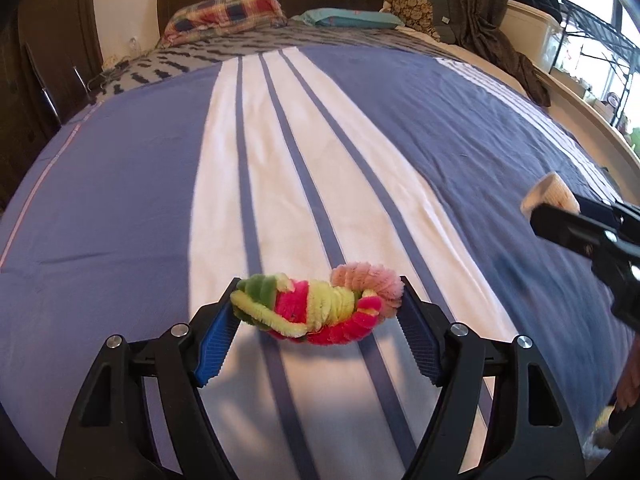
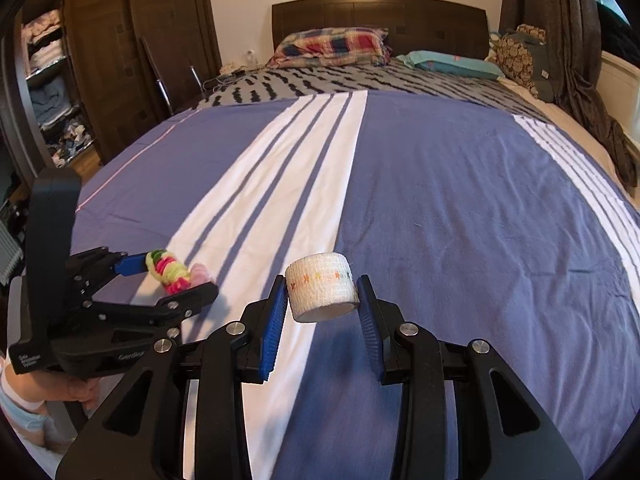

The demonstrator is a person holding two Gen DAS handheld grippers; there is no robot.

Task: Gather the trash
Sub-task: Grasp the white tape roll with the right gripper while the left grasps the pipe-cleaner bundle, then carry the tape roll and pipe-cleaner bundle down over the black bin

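Observation:
A bundle of twisted pipe cleaners, pink, yellow and green, spans the gap between my left gripper's blue pads. Both pads press on its ends and it hangs just above the bed, with its shadow beneath. The right wrist view shows the same bundle in the left gripper at the lower left. My right gripper is shut on a white roll of bandage tape with a row of coloured stars, held clear of the cover. That roll shows at the right edge of the left wrist view.
Below both grippers lies a bed with a blue and white striped cover. Pillows and a dark headboard are at the far end. A wooden wardrobe stands left, a curtain right. A hand holds the left gripper's handle.

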